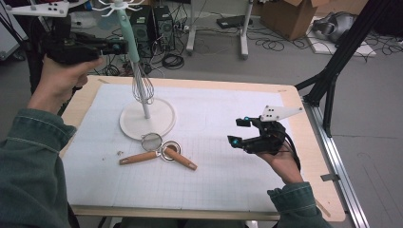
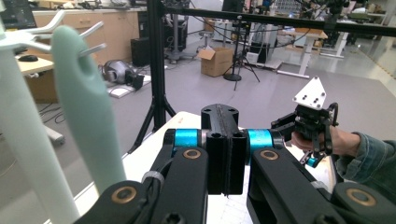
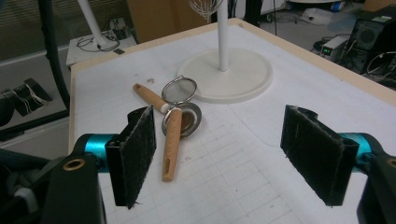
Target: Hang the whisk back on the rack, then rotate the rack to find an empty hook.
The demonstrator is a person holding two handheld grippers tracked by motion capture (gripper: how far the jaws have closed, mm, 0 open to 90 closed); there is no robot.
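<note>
A white stand (image 1: 161, 124) with a round base stands on the mat at centre left. From its top hooks hangs a whisk (image 1: 142, 86) with a mint handle (image 2: 86, 107). My left gripper (image 1: 119, 46) is raised at that handle's height, just left of it; in the left gripper view its jaws (image 2: 223, 126) are pressed together with nothing between them, the handle beside them. Two small strainers with wooden handles (image 1: 138, 157) (image 1: 181, 159) lie crossed in front of the base. To their right my right gripper (image 1: 238, 131) hovers open, its pads (image 3: 137, 149) wide apart and aimed at the strainers (image 3: 180, 91).
A white gridded mat (image 1: 228, 175) covers most of the wooden table (image 1: 304, 142). A black tripod leg (image 1: 332, 71) stands off the right edge. Computer towers (image 1: 152, 23), cables and a cardboard box (image 1: 290, 16) sit on the floor beyond the table.
</note>
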